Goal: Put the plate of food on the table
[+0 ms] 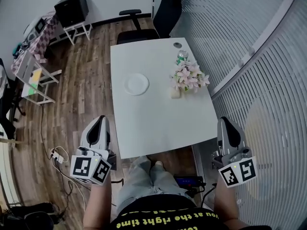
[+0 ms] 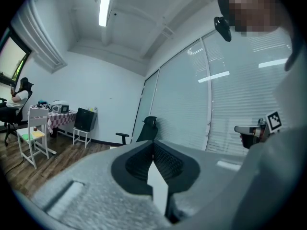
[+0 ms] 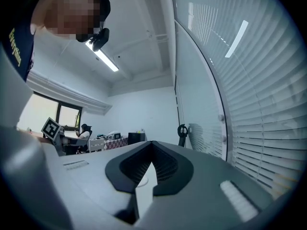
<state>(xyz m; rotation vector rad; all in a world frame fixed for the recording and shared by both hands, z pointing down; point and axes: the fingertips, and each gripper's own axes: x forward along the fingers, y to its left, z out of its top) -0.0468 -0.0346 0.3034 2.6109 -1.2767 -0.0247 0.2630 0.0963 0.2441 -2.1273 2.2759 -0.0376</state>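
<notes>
A white round plate lies on the white table, left of its middle; I see no food on it. My left gripper hovers off the table's near left corner, above the wooden floor. My right gripper hangs off the near right corner, beside the blinds. Both point forward and hold nothing. In the left gripper view the left gripper has its jaws pressed together, with the room beyond. In the right gripper view the right gripper is likewise shut and empty.
A pink flower bouquet, a small white block and a green can stand on the table's right side. A black office chair sits at the far end. White stools and a black box line the left wall. Cables and a power strip lie on the floor.
</notes>
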